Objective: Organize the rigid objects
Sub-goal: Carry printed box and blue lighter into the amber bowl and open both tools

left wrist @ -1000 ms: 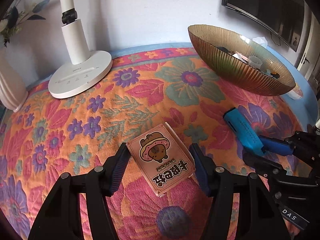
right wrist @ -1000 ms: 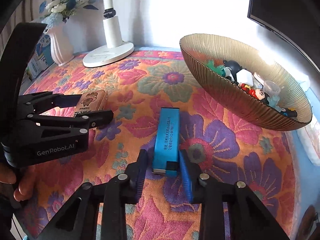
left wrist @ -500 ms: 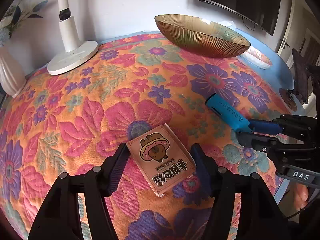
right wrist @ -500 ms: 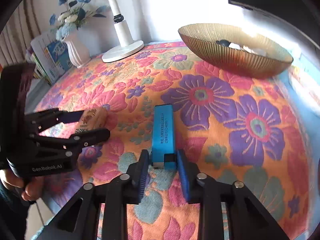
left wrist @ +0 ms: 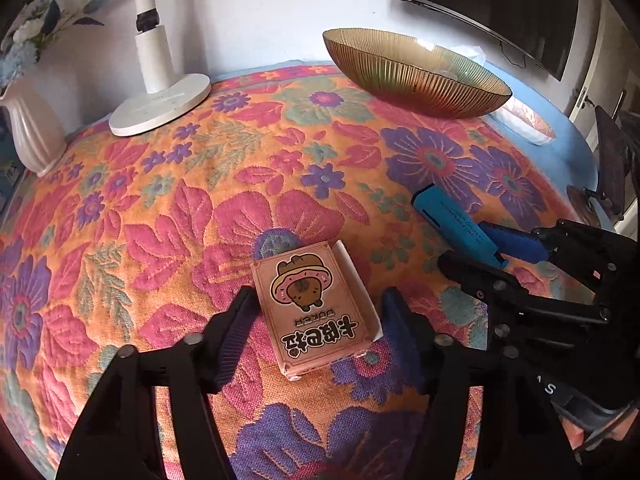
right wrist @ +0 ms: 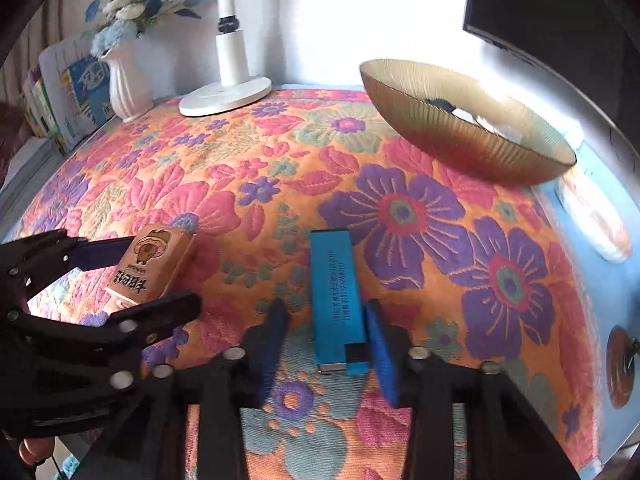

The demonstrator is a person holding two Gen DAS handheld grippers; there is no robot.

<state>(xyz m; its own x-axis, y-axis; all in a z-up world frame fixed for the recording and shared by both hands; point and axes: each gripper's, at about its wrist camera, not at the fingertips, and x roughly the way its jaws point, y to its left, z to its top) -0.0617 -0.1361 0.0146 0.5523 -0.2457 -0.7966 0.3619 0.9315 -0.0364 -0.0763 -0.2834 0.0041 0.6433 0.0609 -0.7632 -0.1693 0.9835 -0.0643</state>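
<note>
Pink rectangular cardboard poker-card box with a cartoon animal print (left wrist: 316, 312) lies flat on the floral quilted cloth covering the desk (left wrist: 168, 216), between the spread fingers of the left gripper (left wrist: 316, 334); gaps show on both sides, so nothing is pinched. Blue slim rectangular plastic box with printed text (right wrist: 338, 296) lies flat on the same cloth at about 3 o'clock from the card box. It sits inside the right gripper (right wrist: 326, 344), which is also spread: the right finger is touching or just beside the blue box, the left finger stands apart. Neither item is lifted.

Gold ribbed glass bowl (left wrist: 416, 74) sits well apart at 1 o'clock from the card box, with small items barely visible inside from the right wrist view. White round-base desk lamp (left wrist: 160, 102) at 11 o'clock, white fluted vase (left wrist: 34, 132) at 10 o'clock.

Progress, judged: early to mid. Some objects seem already in the bowl; both boxes not yet grasped, carried or placed.
</note>
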